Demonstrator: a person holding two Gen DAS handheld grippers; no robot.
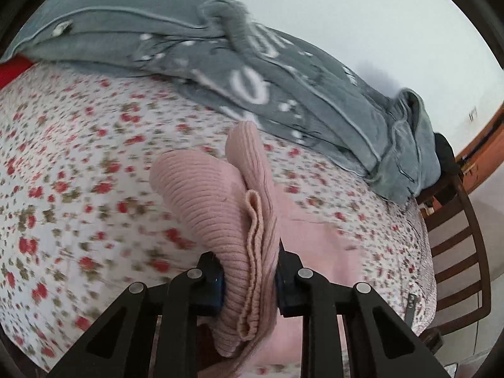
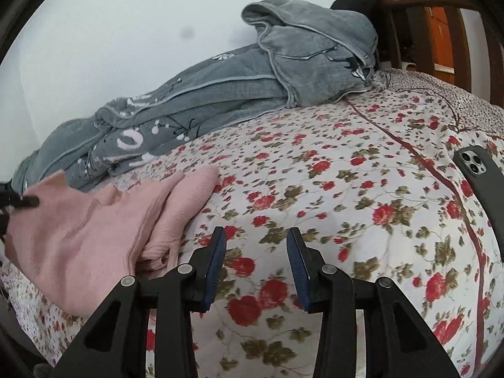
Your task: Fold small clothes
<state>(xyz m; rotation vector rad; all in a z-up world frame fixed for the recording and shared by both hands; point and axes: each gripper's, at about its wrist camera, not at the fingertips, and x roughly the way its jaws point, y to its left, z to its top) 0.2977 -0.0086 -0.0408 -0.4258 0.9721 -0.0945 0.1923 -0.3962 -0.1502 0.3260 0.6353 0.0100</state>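
A pink ribbed knit garment (image 1: 217, 208) lies on the floral bed sheet (image 1: 78, 157). My left gripper (image 1: 249, 280) is shut on a bunched fold of it, and the cloth spills out forward between the fingers. In the right wrist view the same pink garment (image 2: 94, 220) lies at the left, partly folded over, with the left gripper's black tip (image 2: 26, 202) at its far left edge. My right gripper (image 2: 256, 245) is open and empty, hovering over bare sheet just right of the garment.
A grey patterned blanket (image 2: 220, 88) is heaped along the wall at the back of the bed. A phone in a dark case (image 2: 478, 170) lies on the sheet at the right. A dark wooden chair (image 1: 456, 236) stands beside the bed.
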